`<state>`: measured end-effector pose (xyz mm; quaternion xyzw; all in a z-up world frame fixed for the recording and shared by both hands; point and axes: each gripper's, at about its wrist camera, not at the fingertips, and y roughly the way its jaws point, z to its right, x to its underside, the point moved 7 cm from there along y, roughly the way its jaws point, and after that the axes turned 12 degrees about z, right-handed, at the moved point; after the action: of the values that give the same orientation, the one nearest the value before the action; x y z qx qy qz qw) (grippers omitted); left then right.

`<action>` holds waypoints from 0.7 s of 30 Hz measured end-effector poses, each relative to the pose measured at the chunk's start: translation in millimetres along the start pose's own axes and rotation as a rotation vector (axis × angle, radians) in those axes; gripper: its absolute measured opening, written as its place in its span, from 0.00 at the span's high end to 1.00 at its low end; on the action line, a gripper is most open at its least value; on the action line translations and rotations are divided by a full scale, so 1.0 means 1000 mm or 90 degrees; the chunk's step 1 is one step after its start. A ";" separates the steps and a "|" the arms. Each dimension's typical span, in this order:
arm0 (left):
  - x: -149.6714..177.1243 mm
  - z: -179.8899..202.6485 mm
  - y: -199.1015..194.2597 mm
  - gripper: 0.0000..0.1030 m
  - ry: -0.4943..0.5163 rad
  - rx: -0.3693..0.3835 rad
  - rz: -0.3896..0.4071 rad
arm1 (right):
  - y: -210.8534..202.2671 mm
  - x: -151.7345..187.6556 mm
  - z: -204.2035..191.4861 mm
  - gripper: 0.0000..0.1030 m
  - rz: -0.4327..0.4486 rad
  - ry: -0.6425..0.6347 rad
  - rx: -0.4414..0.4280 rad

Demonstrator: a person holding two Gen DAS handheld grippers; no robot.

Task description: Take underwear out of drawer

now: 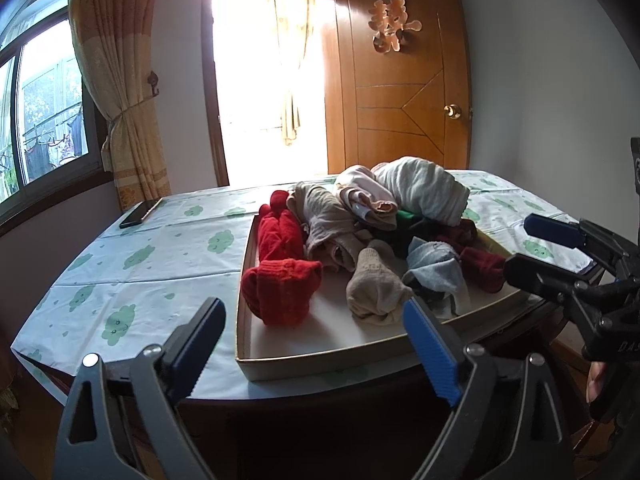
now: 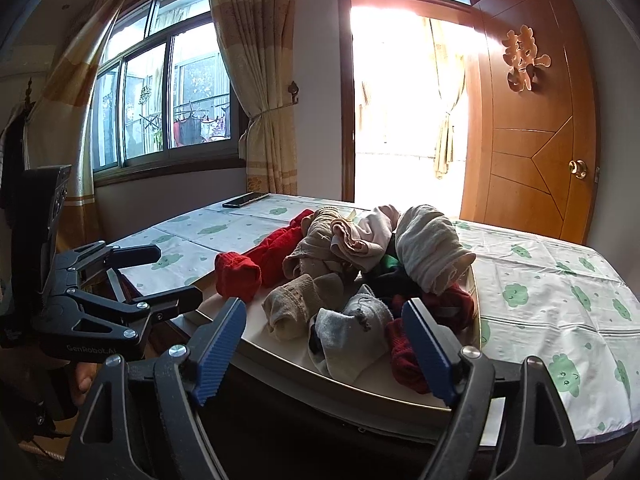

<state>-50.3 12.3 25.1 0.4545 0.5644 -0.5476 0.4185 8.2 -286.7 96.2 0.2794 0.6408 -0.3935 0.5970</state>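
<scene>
Table [image 1: 132, 264]: cloud-print cloth | drawer [image 1: 320, 354] of clothes | phone [image 1: 140, 213] | door [image 1: 404, 92] open

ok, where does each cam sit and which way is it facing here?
Left wrist: on the left gripper, looking slightly down along its open fingers at the tray of socks and underwear on the table; the right gripper and a bit of hand show at the right edge.
Right wrist: on the right gripper, facing the same tray from the other side; the left gripper and a thumb show at the left.
Shared: tray, clothes pile, phone, window, open door.
</scene>
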 end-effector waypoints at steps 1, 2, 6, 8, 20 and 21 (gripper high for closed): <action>0.000 0.001 -0.001 0.10 0.002 0.001 0.003 | -0.001 0.001 0.000 0.20 0.001 -0.002 0.002; 0.000 0.002 -0.002 0.09 0.004 0.001 0.005 | -0.002 0.002 0.000 0.20 0.002 -0.002 0.003; -0.001 0.005 -0.003 0.09 0.007 0.001 0.007 | -0.001 0.003 0.000 0.20 0.001 0.001 0.000; -0.002 0.005 -0.004 0.09 0.005 0.001 0.009 | -0.002 0.003 0.000 0.20 0.002 0.003 -0.001; -0.001 0.006 -0.003 0.05 0.011 0.000 0.004 | -0.002 0.005 0.002 0.20 0.006 0.007 0.000; -0.001 0.007 -0.003 0.05 0.012 0.000 0.004 | -0.002 0.005 0.002 0.20 0.006 0.006 0.000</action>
<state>-52.6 5.7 26.6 0.4610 0.5670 -0.5420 0.4150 7.0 -289.9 92.0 0.2842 0.6423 -0.3893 0.5959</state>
